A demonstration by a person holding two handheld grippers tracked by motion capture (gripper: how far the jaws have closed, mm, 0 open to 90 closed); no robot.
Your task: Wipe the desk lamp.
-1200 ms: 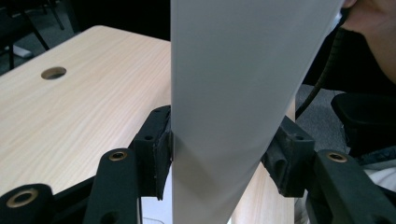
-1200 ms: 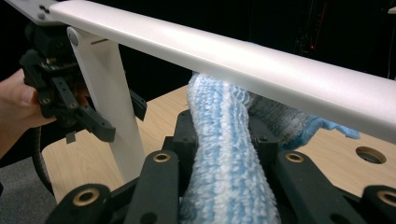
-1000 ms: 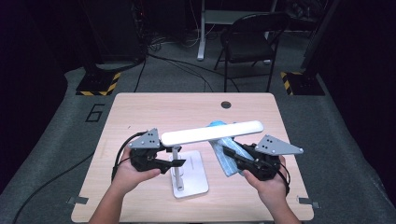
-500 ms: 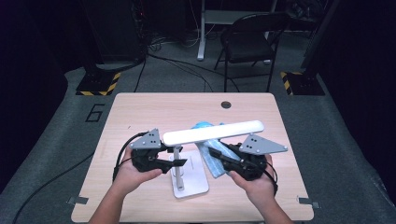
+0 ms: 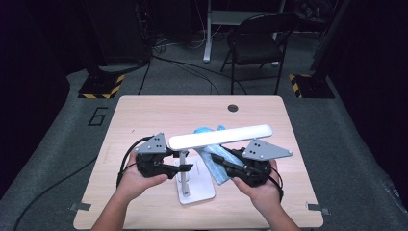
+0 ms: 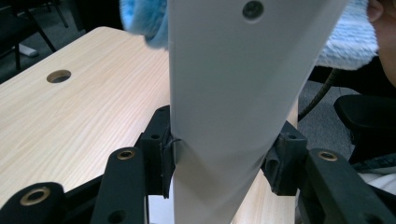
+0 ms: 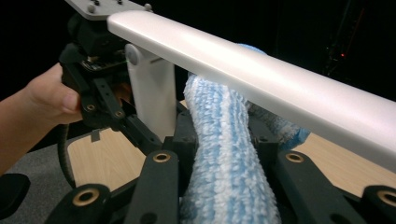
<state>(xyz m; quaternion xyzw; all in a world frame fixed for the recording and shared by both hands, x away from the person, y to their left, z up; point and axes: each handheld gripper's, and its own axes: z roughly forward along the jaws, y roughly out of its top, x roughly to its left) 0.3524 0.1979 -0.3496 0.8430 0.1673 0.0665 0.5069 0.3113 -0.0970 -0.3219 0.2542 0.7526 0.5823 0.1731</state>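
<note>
High view: a white desk lamp (image 5: 197, 185) stands near the front edge of a wooden table (image 5: 144, 115), its lit light bar (image 5: 220, 136) stretching sideways above both hands. The left gripper (image 5: 185, 167) meets the lamp's upright post (image 5: 183, 168) from the left, jaws closed around it. The right gripper (image 5: 216, 160) comes in from the right, clamped on a blue cloth (image 5: 211, 161) that lies bunched under the bar, just beside the post. A large "6" (image 5: 98, 115) is marked on the grey floor left of the table; yellow-and-black striped stand bases and a black folding chair (image 5: 257, 41) stand farther back. A round cable hole (image 5: 233, 108) sits near the table's far edge.

Left gripper view: the white post (image 6: 229, 107) fills the gap between the two black jaws, both pads pressing its sides. The blue cloth (image 6: 345, 42) shows behind it, top right. No brand or writing is legible on the lamp.

Right gripper view: the fluffy blue cloth (image 7: 224, 158), rolled lengthwise, rises between the jaws, squeezed tight. It touches the underside of the light bar (image 7: 261, 79), which crosses above. Beyond stands the post (image 7: 149, 93), held by the left gripper (image 7: 140, 128) and the person's left hand (image 7: 46, 100).
</note>
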